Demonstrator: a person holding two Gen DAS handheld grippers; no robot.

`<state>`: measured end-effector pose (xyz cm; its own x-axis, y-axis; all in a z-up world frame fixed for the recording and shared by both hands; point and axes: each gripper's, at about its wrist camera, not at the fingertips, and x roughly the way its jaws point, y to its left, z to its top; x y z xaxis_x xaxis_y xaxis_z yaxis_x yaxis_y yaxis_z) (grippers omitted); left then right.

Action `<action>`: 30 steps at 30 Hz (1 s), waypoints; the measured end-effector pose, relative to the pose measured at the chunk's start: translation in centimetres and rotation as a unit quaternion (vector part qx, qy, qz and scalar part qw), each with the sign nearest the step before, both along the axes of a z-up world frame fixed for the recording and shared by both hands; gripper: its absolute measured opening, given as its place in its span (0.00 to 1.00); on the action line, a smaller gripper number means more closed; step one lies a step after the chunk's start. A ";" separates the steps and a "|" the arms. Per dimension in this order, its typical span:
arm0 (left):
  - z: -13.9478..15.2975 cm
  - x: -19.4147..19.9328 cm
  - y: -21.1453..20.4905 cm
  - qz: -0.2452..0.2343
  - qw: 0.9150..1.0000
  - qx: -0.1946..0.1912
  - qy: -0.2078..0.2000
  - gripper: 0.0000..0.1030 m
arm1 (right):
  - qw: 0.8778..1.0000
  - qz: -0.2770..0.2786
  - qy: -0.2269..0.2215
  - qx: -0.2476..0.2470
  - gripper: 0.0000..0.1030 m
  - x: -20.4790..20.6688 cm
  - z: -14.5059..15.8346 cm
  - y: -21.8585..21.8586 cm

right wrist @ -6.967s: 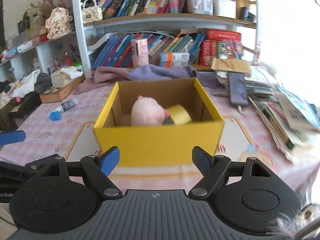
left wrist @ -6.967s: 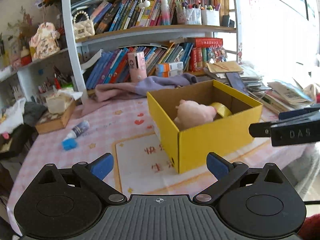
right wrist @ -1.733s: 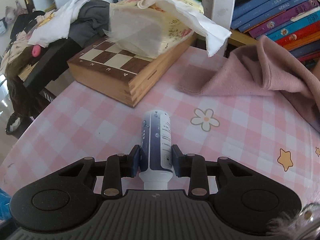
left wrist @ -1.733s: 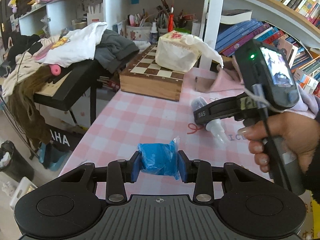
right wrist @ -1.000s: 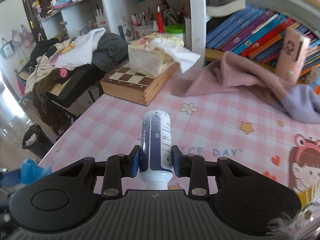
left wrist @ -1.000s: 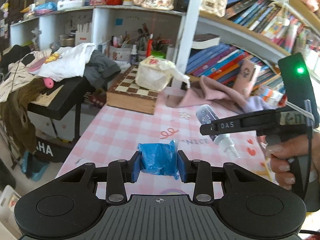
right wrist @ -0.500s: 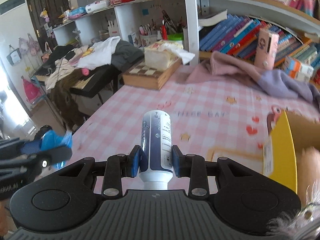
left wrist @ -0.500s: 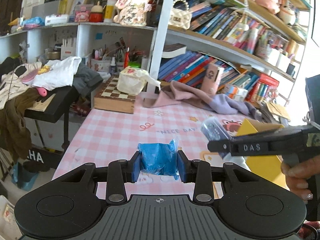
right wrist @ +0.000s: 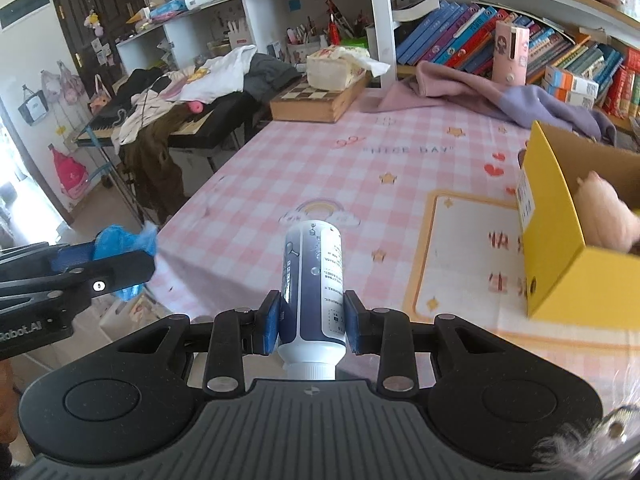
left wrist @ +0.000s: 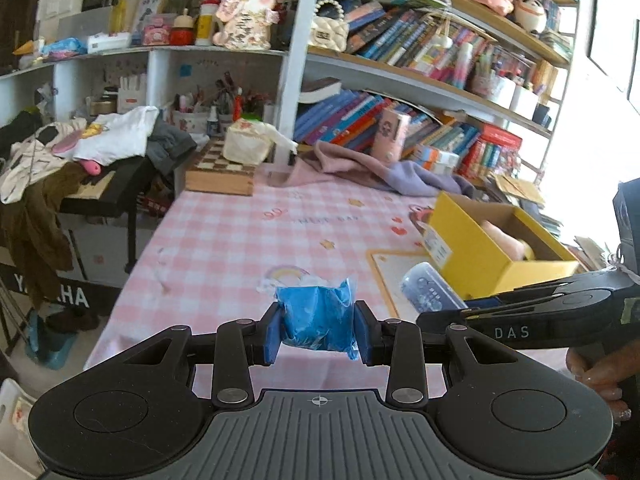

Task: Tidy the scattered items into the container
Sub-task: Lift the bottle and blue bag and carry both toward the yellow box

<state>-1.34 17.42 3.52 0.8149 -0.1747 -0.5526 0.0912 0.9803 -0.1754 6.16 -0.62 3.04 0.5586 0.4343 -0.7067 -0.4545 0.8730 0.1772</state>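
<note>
Crinkled blue packet [left wrist: 318, 322], white-and-navy bottle [right wrist: 312, 284]

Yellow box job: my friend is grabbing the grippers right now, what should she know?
Left gripper: shut on the blue packet, held above the table's near edge.
Right gripper: shut on the white-and-blue bottle, cap toward the camera.
Yellow box: open, off to the right on the pink checked table, with a pink plush toy already inside.
Left to do: carry both things over the box and drop them in.
</note>
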 end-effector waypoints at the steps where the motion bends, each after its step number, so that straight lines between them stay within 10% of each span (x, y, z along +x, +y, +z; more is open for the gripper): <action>1: -0.1 -0.1 -0.2 -0.007 1.000 0.000 0.003 0.34 | 1.000 -0.003 0.000 -0.001 0.30 -0.6 0.0 -0.2; 30: -1.5 -0.4 -13.5 -0.244 0.969 -0.006 0.029 0.34 | 0.971 -0.239 0.026 0.003 0.30 -10.5 -1.5 -14.7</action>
<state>-1.75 3.92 2.03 0.6021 -0.5378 -0.5902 0.5329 0.8211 -0.2045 -4.38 -15.33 1.51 0.6606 0.1394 -0.7377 0.0111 0.9807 0.1953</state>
